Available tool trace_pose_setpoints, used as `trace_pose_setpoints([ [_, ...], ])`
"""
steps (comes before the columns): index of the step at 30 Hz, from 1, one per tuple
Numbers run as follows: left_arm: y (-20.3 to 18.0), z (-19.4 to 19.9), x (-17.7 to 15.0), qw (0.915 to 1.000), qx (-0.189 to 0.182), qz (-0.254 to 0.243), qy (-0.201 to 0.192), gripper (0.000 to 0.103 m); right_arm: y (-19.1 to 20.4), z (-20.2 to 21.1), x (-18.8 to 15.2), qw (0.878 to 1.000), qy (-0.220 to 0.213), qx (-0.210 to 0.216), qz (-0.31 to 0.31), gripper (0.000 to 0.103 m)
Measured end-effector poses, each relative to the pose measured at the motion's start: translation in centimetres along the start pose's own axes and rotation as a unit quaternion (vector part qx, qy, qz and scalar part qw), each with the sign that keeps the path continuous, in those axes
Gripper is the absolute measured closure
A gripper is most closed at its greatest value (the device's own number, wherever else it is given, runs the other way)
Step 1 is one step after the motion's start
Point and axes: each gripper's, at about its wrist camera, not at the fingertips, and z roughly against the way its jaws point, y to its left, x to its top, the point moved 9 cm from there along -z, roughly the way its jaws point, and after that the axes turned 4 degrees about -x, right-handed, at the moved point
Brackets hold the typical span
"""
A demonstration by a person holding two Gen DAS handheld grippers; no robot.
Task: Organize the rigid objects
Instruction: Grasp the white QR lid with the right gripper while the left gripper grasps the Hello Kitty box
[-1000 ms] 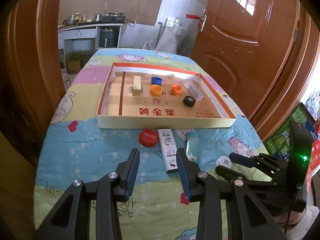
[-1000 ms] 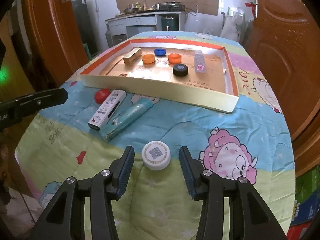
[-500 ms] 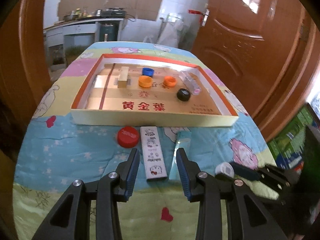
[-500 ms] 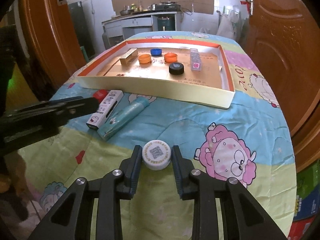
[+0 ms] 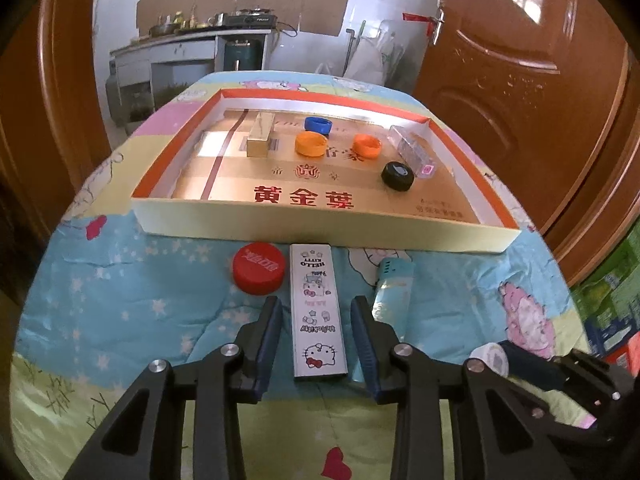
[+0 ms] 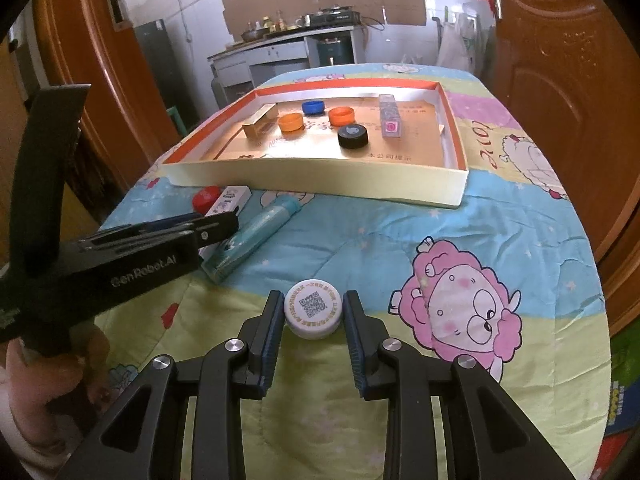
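A white Hello Kitty box [image 5: 318,312] lies lengthwise on the cartoon-print cloth between the jaws of my left gripper [image 5: 315,301]. The jaws are closing, and a thin gap still shows on each side of the box. My right gripper [image 6: 313,296] is shut on a white cap [image 6: 313,310] with a QR code, which rests on the cloth; that cap [image 5: 494,358] also shows at the lower right of the left wrist view. A red cap [image 5: 259,267] and a teal tube [image 5: 394,284] flank the box.
Beyond them stands a shallow cardboard tray [image 5: 320,226] with an orange rim. It holds a gold block [image 5: 261,135], a blue cap [image 5: 318,125], two orange caps [image 5: 311,144], a black cap [image 5: 397,176] and a clear box [image 5: 412,150]. Wooden doors flank the table.
My left gripper came forward and down over the white box, and its jaws narrowed around it. My right gripper closed onto the white cap.
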Motion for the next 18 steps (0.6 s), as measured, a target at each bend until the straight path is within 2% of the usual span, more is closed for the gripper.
trace_pose_setpoints([
  [3,-0.2,-0.2,-0.1,0.9995,0.024,-0.02,0.005,0.073,-0.1,0.0,-0.1,1.0,-0.001,0.003,-0.003,0.072],
  [9,-0.4,-0.7,0.4,0.9983,0.033,-0.044,0.02,0.075,-0.1,0.0,-0.1,1.0,-0.001,0.002,-0.004,0.072],
  [18,-0.3,0.4,-0.4,0.9993,0.012,-0.031,0.017,0.077,0.0,0.6,0.0,1.0,-0.004,0.005,-0.007,0.072],
])
